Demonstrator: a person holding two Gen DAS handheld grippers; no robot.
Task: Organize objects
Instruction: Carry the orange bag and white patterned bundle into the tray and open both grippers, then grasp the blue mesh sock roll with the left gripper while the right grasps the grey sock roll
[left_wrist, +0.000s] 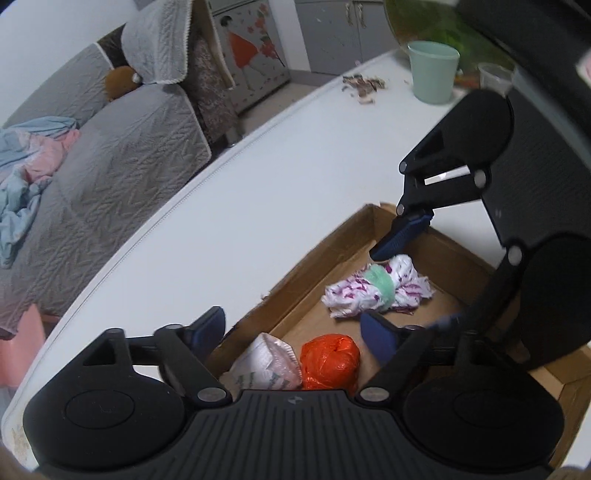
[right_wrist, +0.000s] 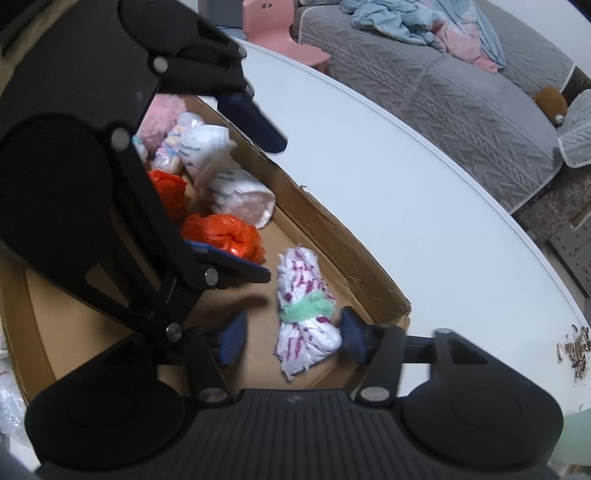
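Box (right_wrist: 325, 221) holds two orange bags (right_wrist: 225, 232), one banded cloth bundle (right_wrist: 303, 310).

My left claw (right_wrist: 258, 206) hides part of the orange bag (right_wrist: 221, 236) beside the cardboard box (right_wrist: 325, 221) wall; the pink fluff (right_wrist: 162, 114) behind it is blurred.

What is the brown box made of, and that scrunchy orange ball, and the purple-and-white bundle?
Box: looks like cardboard, matte brown, with torn, frayed edges on its low walls.
Orange ball: probably thin plastic, like a bag; it is crinkled and slightly shiny.
Bundle: seems to be soft cloth or paper, white with purple marks, wrinkled and dull; a fuzzy green band wraps its middle. Hard to tell which.
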